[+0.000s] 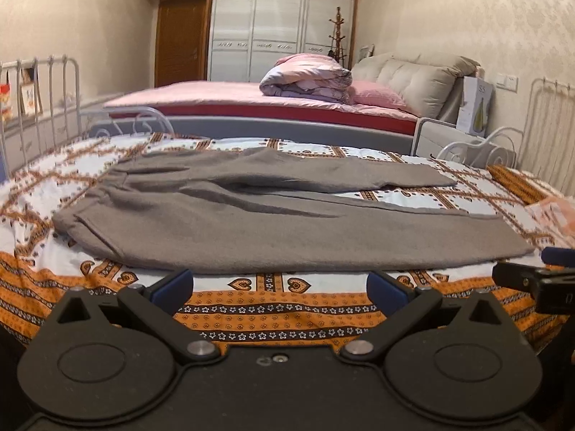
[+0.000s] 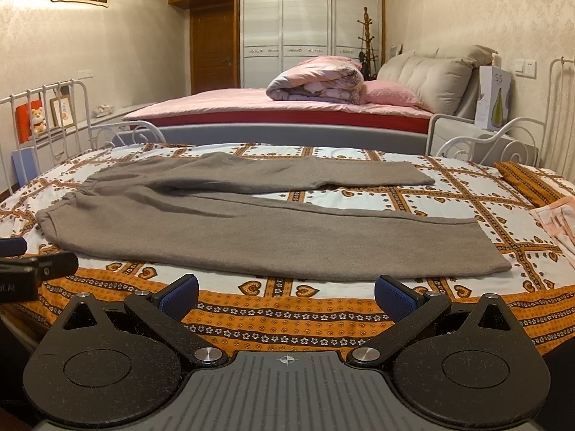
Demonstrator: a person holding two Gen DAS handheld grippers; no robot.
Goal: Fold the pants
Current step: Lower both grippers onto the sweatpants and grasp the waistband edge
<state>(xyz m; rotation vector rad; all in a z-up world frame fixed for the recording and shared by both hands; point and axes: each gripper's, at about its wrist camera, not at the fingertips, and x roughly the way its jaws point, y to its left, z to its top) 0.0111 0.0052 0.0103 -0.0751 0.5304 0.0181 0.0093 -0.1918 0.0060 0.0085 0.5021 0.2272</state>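
Observation:
Grey-brown pants lie flat on the orange-and-white patterned bedspread, waistband at the left, both legs spread toward the right. They also show in the right wrist view. My left gripper is open and empty, just short of the near leg's edge. My right gripper is open and empty, also just in front of the near leg. The right gripper's tip shows at the right edge of the left wrist view; the left gripper's tip shows at the left edge of the right wrist view.
White metal bed rails stand at the left and right. A pink folded cloth lies at the bed's right edge. A second bed with a pink quilt stands behind.

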